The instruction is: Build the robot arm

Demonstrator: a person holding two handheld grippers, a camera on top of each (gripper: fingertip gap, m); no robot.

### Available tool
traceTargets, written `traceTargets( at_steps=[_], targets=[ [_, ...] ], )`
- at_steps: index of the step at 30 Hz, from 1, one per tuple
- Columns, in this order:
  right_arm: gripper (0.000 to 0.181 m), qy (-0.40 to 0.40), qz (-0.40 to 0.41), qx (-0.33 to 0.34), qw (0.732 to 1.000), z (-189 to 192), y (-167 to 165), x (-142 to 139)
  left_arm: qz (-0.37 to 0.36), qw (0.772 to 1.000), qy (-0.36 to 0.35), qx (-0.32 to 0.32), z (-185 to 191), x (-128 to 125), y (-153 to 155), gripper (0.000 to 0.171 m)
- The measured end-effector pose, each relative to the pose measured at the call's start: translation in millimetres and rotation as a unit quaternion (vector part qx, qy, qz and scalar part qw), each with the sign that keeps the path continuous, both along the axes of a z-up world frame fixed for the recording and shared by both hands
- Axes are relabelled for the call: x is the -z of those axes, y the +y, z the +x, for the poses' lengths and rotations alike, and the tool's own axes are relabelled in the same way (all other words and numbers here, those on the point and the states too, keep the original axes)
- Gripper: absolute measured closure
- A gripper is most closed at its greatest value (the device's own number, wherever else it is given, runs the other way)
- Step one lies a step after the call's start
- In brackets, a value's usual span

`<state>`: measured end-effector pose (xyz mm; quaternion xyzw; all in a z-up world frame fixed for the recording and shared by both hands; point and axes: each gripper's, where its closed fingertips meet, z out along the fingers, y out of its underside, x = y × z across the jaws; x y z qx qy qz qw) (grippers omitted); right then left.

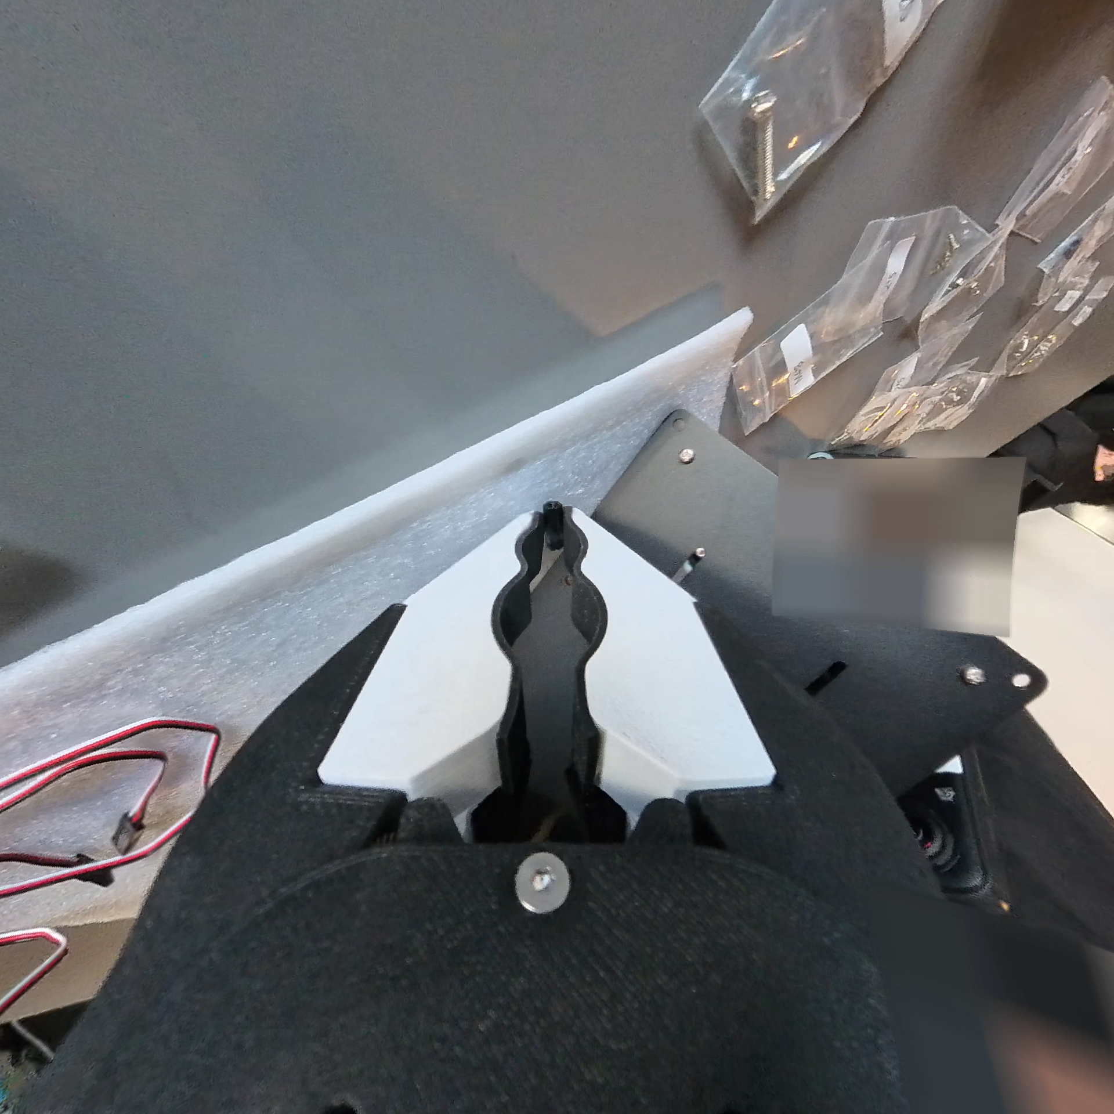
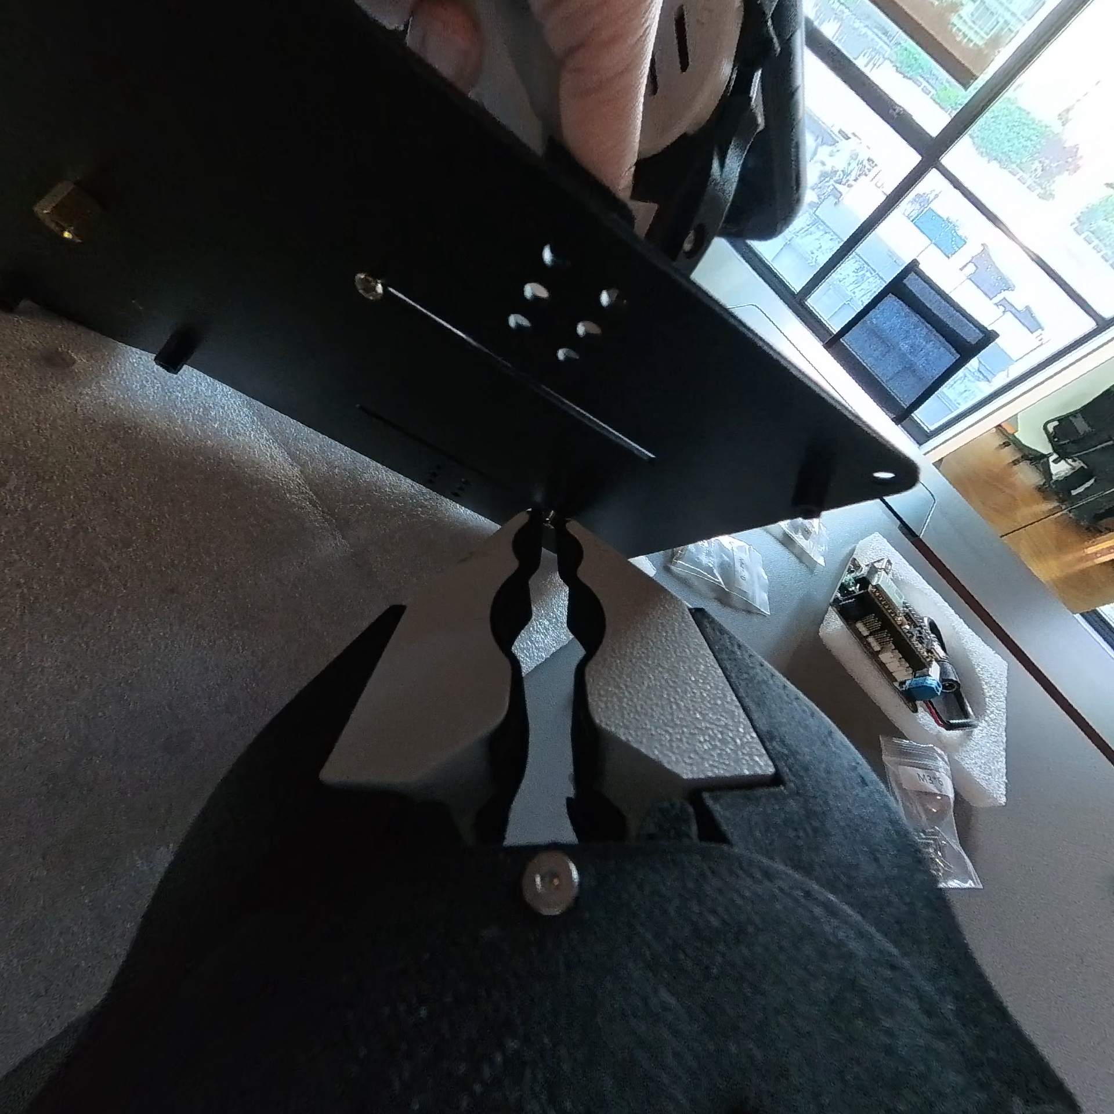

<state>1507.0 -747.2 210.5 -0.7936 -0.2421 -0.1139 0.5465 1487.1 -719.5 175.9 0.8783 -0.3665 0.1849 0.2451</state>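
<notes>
My left gripper [image 1: 553, 530] is shut on a small black standoff [image 1: 553, 523], held over the white foam sheet [image 1: 361, 579] at the edge of a black metal plate [image 1: 711, 512]. In the right wrist view the same plate [image 2: 271, 199] stands tilted, with round holes, slots, a brass standoff [image 2: 63, 217] and black standoffs [image 2: 175, 352]. My right gripper [image 2: 545, 521] is shut on a small shiny screw [image 2: 547, 516], with its tips against the plate's lower face. A hand [image 2: 597, 90] and the other gripper show behind the plate's top edge.
Several clear bags of screws [image 1: 802, 108] lie on the grey table at the upper right. Red, white and black wires [image 1: 90, 777] lie on the foam at the left. A circuit board [image 2: 892, 633] sits in white foam at the right, with more bags [image 2: 928, 808] and windows beyond. There is about 5 cm between the tips of the two grippers.
</notes>
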Motion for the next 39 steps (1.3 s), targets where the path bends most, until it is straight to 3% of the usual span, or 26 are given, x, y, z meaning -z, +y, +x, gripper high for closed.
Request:
traceTargets(
  at_steps=[2,7,13,18,24,28,34,39],
  targets=[
    [0.176,0.002,-0.001,-0.001,1.000,0.0,-0.1,0.0,-0.008,1.000,0.004,-0.001,-1.6,-0.4,-1.6,0.165],
    [0.179,0.003,-0.001,-0.001,1.000,0.0,0.2,0.0,0.012,1.000,-0.004,0.008,-1.4,-11.7,3.8,0.140],
    [0.176,0.008,-0.003,-0.004,1.000,-0.1,0.5,-0.1,0.060,0.992,-0.111,0.028,16.6,-65.3,-0.2,0.151],
    [0.179,0.007,-0.002,-0.010,1.000,0.1,1.3,0.0,0.065,0.967,-0.237,0.062,20.1,-137.4,-48.4,0.148],
    [0.179,0.010,-0.004,-0.011,1.000,0.1,1.1,0.1,0.155,0.917,-0.359,0.080,-17.2,-170.5,-93.2,0.153],
    [0.179,0.011,-0.004,-0.010,1.000,0.1,1.0,0.1,0.262,0.872,-0.404,0.087,-53.4,-145.9,-124.6,0.171],
    [0.179,0.015,-0.006,-0.012,1.000,0.1,0.9,0.1,0.407,0.819,-0.405,0.017,-62.3,-77.9,-131.5,0.171],
    [0.179,0.009,-0.006,-0.017,1.000,0.2,0.9,0.5,0.425,0.825,-0.372,0.027,-46.1,-33.3,-138.4,0.171]
  ],
)
